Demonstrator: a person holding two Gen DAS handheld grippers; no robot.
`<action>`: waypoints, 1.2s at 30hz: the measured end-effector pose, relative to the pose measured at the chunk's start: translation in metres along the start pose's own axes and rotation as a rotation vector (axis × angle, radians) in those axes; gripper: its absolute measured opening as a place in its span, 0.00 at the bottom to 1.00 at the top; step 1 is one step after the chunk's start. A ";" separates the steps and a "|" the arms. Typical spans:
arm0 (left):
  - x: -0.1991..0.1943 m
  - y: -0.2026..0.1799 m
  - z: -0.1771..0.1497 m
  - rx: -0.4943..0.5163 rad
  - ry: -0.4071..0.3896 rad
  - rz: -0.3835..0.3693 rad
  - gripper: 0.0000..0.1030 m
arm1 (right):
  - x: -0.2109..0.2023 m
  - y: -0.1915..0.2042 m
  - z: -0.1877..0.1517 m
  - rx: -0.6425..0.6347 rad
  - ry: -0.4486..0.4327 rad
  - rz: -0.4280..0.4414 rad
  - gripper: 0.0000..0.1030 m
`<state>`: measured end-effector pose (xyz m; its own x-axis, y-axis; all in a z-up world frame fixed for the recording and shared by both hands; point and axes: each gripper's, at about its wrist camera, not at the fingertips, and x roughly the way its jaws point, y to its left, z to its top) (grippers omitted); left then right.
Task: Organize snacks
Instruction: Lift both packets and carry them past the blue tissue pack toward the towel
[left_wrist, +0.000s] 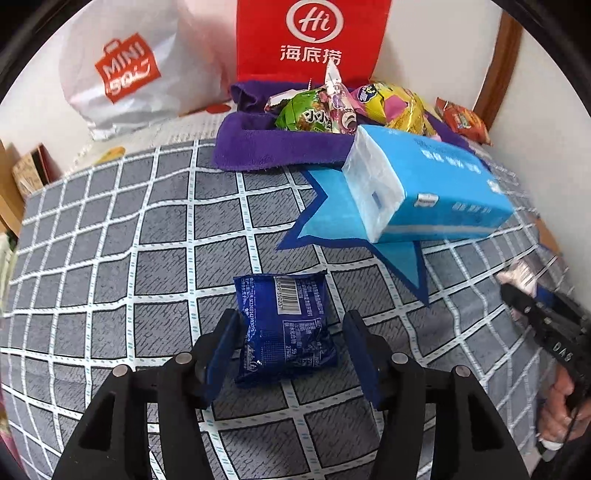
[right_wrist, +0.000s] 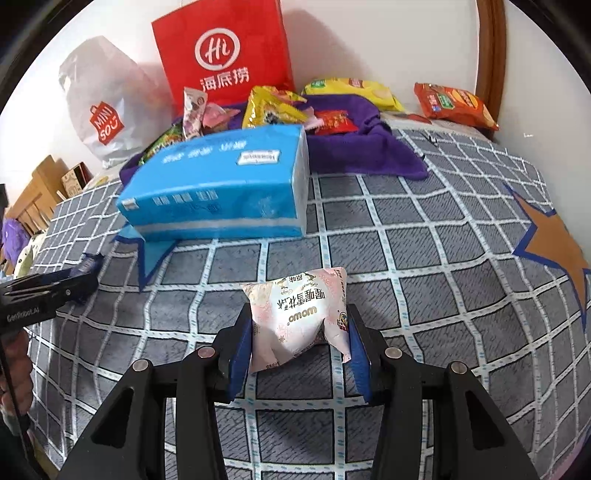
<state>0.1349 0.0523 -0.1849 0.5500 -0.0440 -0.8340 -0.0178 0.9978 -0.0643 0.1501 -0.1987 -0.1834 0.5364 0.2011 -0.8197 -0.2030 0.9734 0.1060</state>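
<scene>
Left wrist: left gripper (left_wrist: 291, 343) jaws apart around blue packet (left_wrist: 284, 325); right gripper (right_wrist: 299, 343) jaws clamp pink packet (right_wrist: 299, 317).

place: home bedroom | cues: checked bedspread (left_wrist: 147, 236); wooden headboard (right_wrist: 489, 48); shopping bags (right_wrist: 221, 51) against wall

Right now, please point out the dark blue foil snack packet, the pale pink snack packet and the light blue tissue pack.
Dark blue foil snack packet (left_wrist: 284, 325): left wrist view, packet middle.
Pale pink snack packet (right_wrist: 299, 321): right wrist view, printed front.
Light blue tissue pack (right_wrist: 218, 184): right wrist view, top face.
</scene>
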 end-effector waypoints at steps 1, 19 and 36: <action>-0.001 -0.002 -0.001 0.002 -0.010 0.007 0.43 | 0.000 0.000 -0.002 -0.003 -0.015 -0.007 0.46; -0.003 -0.002 -0.015 -0.083 -0.128 0.027 0.43 | 0.002 0.005 -0.004 -0.035 -0.032 -0.040 0.47; -0.010 0.003 -0.020 -0.121 -0.120 -0.021 0.38 | 0.000 0.002 -0.004 -0.013 -0.043 -0.031 0.45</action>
<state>0.1123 0.0546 -0.1875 0.6468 -0.0514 -0.7609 -0.1014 0.9831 -0.1526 0.1466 -0.1976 -0.1849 0.5772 0.1756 -0.7975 -0.1959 0.9779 0.0735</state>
